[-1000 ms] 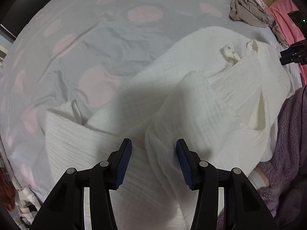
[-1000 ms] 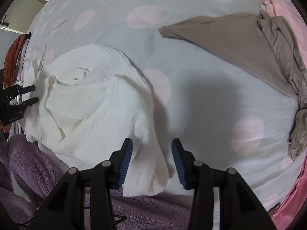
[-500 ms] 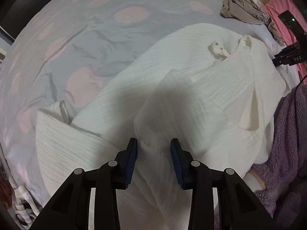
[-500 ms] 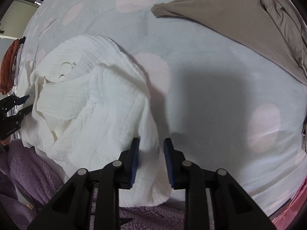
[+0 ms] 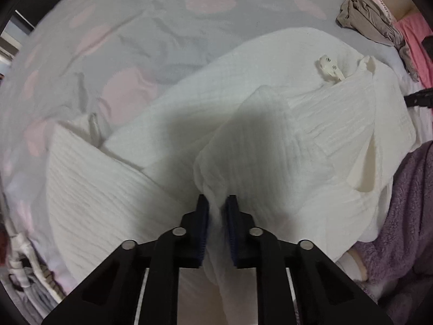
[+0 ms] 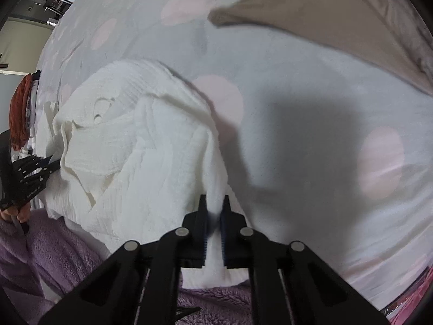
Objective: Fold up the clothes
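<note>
We hold both tools pointing steeply down at the bed. The left gripper [image 5: 216, 203] is closing, a fold of the white garment [image 5: 284, 146] pinched between its pads; the right gripper [image 6: 214, 203] is clamped on the garment's edge [image 6: 151, 157]. The garment lies crumpled – no clear long axis – on a grey sheet [image 6: 297, 108] with pink dots, near a tan garment [image 6: 311, 21].

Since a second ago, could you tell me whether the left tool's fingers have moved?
Yes. The left tool is closing on the white garment; its fingers have drawn inward, pinching a fold.
</note>
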A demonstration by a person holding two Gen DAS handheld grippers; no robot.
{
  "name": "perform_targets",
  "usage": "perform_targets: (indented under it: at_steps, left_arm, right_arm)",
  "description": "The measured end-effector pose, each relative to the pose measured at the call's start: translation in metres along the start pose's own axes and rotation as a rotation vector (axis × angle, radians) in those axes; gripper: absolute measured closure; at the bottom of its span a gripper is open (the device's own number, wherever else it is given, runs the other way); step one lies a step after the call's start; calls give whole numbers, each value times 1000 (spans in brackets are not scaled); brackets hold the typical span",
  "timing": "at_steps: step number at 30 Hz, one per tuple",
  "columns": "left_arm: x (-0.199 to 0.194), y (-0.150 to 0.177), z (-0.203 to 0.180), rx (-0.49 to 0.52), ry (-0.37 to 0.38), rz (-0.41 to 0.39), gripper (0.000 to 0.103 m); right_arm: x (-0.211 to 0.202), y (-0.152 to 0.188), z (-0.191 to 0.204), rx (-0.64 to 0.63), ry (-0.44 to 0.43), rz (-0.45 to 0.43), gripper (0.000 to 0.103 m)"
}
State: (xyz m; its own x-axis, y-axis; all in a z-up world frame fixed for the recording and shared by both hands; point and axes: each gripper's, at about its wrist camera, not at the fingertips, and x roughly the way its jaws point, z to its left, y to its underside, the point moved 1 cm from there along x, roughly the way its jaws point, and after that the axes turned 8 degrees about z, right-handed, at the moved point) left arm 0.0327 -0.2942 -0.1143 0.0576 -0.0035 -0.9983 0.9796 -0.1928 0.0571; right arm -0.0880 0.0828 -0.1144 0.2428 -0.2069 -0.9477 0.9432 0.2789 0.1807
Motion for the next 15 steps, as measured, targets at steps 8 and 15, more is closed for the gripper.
perform_targets:
  at_steps: [8, 15]
  left_arm:
    - [-120, 9, 39, -137, -119, -239, 94]
    - [-255, 47, 60, -291, -224, -571, 95]
  right_arm:
    - [-116, 25, 43, -77, 230, -311, 100]
    - [-224, 68, 135, -148, 389, -670, 101]
